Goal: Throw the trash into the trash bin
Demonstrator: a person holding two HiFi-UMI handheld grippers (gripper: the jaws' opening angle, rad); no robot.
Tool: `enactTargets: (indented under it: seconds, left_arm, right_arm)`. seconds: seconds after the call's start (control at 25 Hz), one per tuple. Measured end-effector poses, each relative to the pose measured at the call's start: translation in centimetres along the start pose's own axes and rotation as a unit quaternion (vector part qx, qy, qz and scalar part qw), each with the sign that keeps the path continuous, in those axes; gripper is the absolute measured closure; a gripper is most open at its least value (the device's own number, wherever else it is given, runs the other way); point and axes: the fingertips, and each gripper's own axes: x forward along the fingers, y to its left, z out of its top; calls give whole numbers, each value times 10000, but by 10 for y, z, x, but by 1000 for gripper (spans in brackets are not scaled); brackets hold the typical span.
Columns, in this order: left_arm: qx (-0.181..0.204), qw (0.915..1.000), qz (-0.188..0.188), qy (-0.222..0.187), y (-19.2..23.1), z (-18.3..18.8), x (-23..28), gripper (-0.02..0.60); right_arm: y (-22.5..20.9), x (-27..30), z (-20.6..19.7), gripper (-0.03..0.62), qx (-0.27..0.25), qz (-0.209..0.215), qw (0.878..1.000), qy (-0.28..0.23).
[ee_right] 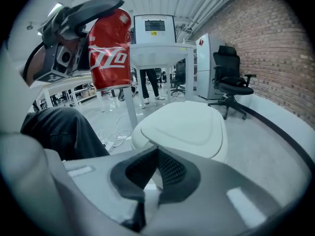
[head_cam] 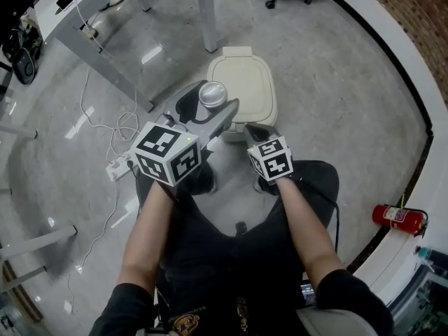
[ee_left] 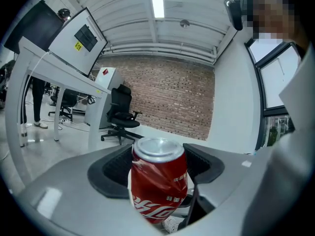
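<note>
A dented red cola can (ee_left: 158, 183) with a silver top (head_cam: 212, 93) stands upright between the jaws of my left gripper (ee_left: 158, 167), which is shut on it. In the head view the left gripper (head_cam: 208, 110) holds the can just in front of a cream trash bin (head_cam: 241, 82) whose lid is down. My right gripper (head_cam: 253, 130) hangs to the right of the can, near the bin's front edge. Its pads (ee_right: 170, 168) meet with nothing between them. In the right gripper view, the bin's lid (ee_right: 179, 127) lies straight ahead and the can (ee_right: 110, 50) shows at the upper left.
The bin stands on a grey floor beside a white desk leg (head_cam: 207, 12). A power strip with cables (head_cam: 119, 165) lies at the left. A red fire extinguisher (head_cam: 397, 217) lies by the curved white ledge at the right. The person's dark trousers (head_cam: 231, 229) fill the near middle.
</note>
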Motion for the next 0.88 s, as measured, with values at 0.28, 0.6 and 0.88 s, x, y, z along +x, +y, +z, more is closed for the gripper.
enactTargets:
  seconds: [0.28,0.6,0.88]
  left_arm:
    - [7,10000,46,-29,0,2,1,249]
    - [76,9999,101,-22,2,5,4,252]
    - [123,9999,76,-75,11,6,27,253]
  right_arm:
    - [0,0,-1,591,-47,-50,9998,-175]
    - [-1,-2,2,591,23,104,9993,-352]
    - [-19,-26,33,591,265,-26,9948,-984]
